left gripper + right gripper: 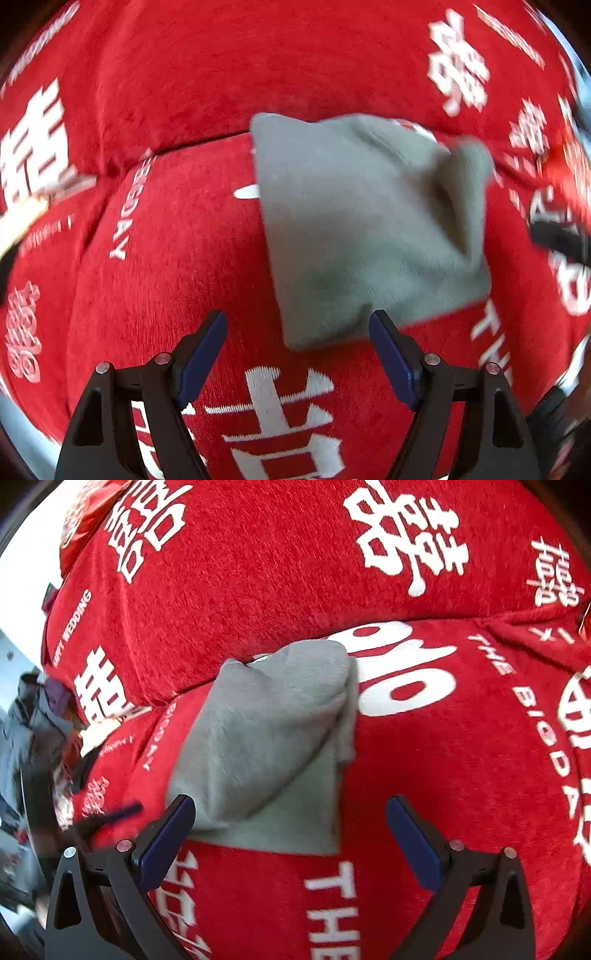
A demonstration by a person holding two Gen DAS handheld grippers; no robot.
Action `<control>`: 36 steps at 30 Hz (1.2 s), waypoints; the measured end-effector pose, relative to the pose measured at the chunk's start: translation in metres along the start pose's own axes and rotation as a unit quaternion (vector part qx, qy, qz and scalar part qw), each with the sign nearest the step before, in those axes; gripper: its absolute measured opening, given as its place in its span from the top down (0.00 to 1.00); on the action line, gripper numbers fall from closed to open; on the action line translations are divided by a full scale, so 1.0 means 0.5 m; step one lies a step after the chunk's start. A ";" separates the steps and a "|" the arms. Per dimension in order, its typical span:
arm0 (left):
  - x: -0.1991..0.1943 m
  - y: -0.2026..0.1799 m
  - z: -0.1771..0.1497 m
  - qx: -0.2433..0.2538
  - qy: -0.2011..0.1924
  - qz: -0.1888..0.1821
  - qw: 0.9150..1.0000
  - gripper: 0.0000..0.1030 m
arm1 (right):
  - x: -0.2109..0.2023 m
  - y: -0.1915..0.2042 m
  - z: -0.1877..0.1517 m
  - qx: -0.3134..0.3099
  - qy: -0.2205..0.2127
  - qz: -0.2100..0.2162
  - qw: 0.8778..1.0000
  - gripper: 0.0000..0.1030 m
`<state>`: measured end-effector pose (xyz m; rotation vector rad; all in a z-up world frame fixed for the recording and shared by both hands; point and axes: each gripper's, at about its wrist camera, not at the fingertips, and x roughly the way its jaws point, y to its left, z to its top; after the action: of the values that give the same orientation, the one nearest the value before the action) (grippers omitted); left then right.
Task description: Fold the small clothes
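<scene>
Gray cloth (365, 229) lies folded on red cushion (177, 277), near seam with back cushion. Left claw (297, 354) released, jaws apart, holding nothing, just short of near corner. Right claw (290, 834) likewise spread, empty. Cloth looks soft, light, limp (likely knit); pinch at near corner.

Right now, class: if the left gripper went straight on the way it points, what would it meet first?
The left gripper, jaws open, would most likely meet the near corner of the grey cloth lying on the red cover. Depth is unclear, so it might touch the cover just beneath that corner first.
</scene>
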<state>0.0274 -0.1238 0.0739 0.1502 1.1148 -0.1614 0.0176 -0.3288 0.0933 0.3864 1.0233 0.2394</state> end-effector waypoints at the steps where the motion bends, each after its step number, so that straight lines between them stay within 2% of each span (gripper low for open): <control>1: 0.009 -0.022 -0.004 0.028 -0.005 0.017 0.999 0.22 | 0.007 0.001 0.008 0.011 0.004 0.004 1.000 0.00; 3: 0.027 -0.051 0.000 0.059 -0.012 0.037 0.998 0.22 | 0.023 0.001 0.029 0.036 0.014 0.009 0.999 0.00; 6: 0.062 -0.064 0.027 0.061 -0.004 0.041 0.997 0.22 | 0.058 0.006 0.059 0.065 0.041 0.009 0.997 0.00; 8: 0.078 -0.049 0.042 0.036 -0.001 0.042 0.998 0.22 | 0.093 0.016 0.074 0.071 0.068 0.005 0.995 0.00; 10: 0.078 -0.009 0.050 -0.016 0.008 0.019 1.000 0.22 | 0.126 0.022 0.082 0.065 0.091 -0.013 0.994 0.01; 12: 0.072 0.040 0.046 -0.079 0.008 -0.017 0.997 0.23 | 0.141 0.021 0.086 0.060 0.091 -0.029 0.994 0.21; 13: 0.069 0.070 0.041 -0.115 0.008 -0.032 0.993 0.23 | 0.146 0.019 0.087 0.061 0.095 -0.027 0.993 0.52; 14: 0.068 0.093 0.034 -0.142 0.010 -0.046 0.989 0.23 | 0.146 0.015 0.085 0.067 0.100 -0.024 0.992 0.61; 17: 0.069 0.137 0.003 -0.192 0.018 -0.082 0.978 0.23 | 0.119 0.014 0.068 0.068 0.068 0.005 0.995 0.74; 19: 0.075 0.144 -0.015 -0.201 0.023 -0.089 0.975 0.23 | 0.111 0.010 0.038 0.058 0.055 0.009 0.997 0.74; 21: 0.085 0.140 -0.032 -0.202 0.030 -0.093 0.975 0.23 | 0.129 -0.011 0.002 0.068 0.065 0.006 0.996 0.74; 24: 0.078 0.126 -0.034 -0.174 0.023 -0.077 0.982 0.23 | 0.146 -0.057 -0.030 0.119 0.061 0.038 0.990 0.72; 28: 0.026 0.133 -0.041 -0.152 0.011 -0.094 0.984 0.23 | 0.114 -0.062 -0.028 0.118 0.057 0.048 0.990 0.57; 31: -0.039 0.140 -0.036 -0.132 -0.021 -0.106 0.985 0.22 | 0.065 -0.065 -0.011 0.097 0.027 0.031 0.994 0.28; 34: -0.063 0.133 0.003 -0.118 -0.043 -0.111 0.986 0.22 | 0.039 -0.073 0.023 0.102 -0.007 0.038 0.994 0.26; 36: -0.057 0.112 0.038 -0.106 -0.047 -0.109 0.987 0.22 | 0.049 -0.070 0.053 0.102 -0.002 0.035 0.994 0.26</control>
<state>0.0431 -0.0711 0.1102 -0.1686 1.0458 -0.2406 0.0532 -0.3567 0.0715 0.6092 1.0350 0.1980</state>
